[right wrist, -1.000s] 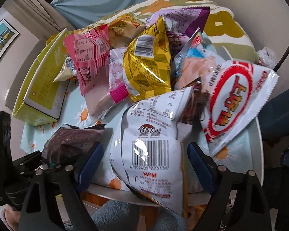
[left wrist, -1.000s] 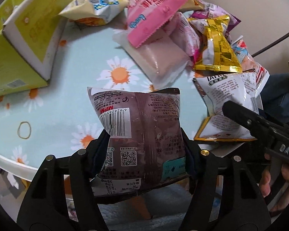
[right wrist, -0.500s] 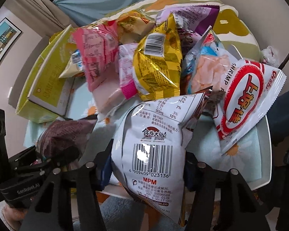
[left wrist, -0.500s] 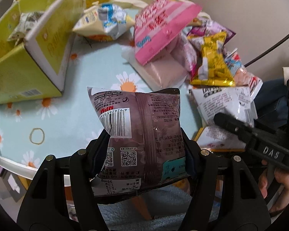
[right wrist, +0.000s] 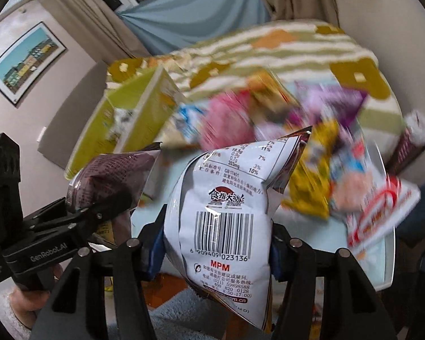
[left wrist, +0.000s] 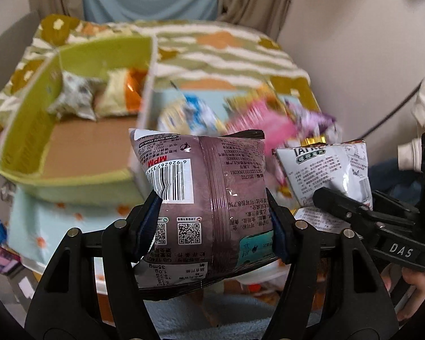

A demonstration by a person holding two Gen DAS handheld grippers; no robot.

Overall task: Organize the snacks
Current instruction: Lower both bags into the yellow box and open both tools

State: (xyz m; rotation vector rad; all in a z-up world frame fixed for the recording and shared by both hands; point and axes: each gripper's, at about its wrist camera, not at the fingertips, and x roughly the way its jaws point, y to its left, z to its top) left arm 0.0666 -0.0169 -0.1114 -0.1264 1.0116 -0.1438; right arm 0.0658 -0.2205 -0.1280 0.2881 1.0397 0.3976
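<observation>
My left gripper (left wrist: 212,221) is shut on a brown snack bag (left wrist: 204,198) and holds it in the air, in front of the open yellow-green box (left wrist: 79,153). The box holds a few snack packs at its far end. My right gripper (right wrist: 216,243) is shut on a white snack bag with a barcode (right wrist: 226,212), lifted off the table. The white bag also shows at the right of the left wrist view (left wrist: 328,170). The brown bag and the left gripper (right wrist: 79,212) show at the left of the right wrist view.
A blurred pile of snack bags, pink (right wrist: 226,119), yellow (right wrist: 311,181), purple (right wrist: 334,99) and a red-and-white one (right wrist: 382,212), lies on the daisy-print table (left wrist: 56,221). A striped bed cover (left wrist: 226,48) lies behind the table.
My right gripper closed on the white bag and lifted it. Both grippers rose and tilted up, so the inside of the box has come into view.
</observation>
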